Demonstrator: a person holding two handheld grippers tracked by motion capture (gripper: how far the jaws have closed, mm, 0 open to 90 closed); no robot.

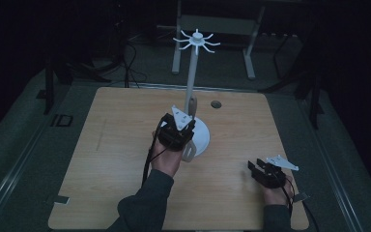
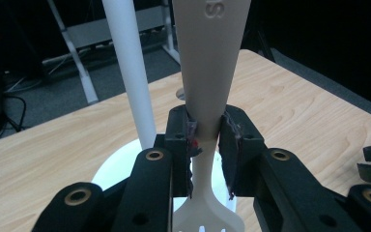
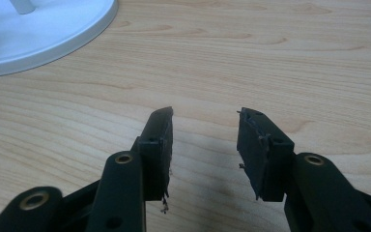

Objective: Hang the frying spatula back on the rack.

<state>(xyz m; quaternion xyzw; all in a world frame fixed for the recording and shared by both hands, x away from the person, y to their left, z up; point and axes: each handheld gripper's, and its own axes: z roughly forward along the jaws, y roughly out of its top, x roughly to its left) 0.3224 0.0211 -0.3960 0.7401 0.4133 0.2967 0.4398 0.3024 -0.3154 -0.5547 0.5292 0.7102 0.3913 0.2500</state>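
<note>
Spatula [image 2: 211, 72], off-white plastic, is pinched at the narrow neck of its handle by the left gripper [image 2: 206, 145]. In the left gripper view the handle rises from centre frame to the top edge, widening as it goes, with raised lettering near the top. The slotted blade end shows at the bottom centre, below the jaws. Both black jaws press flat against the neck, one on each side, with no gap visible between pad and plastic.

In the high view the left gripper [image 1: 176, 131] sits at centre frame, held in the left hand [image 1: 164, 157], right beside the white stand [image 1: 193, 87]. The spatula [image 1: 192, 105] stands roughly upright next to the stand's pole; its blade end drops over the round base [image 1: 204, 137]. The stand carries a ring of curved hooks [image 1: 197, 40] at its top, in the upper centre of the frame.

Right gripper [image 3: 204, 145]: jaws spread wide, nothing between them, bare wooden table [image 3: 270, 63] visible through the gap. Edge of the stand's base [image 3: 43, 34] is in the upper left of that view. In the high view the right gripper [image 1: 268, 171] is at lower right, low over the table [image 1: 111, 145], well apart from the stand. I cannot tell whether it touches the tabletop.
</note>
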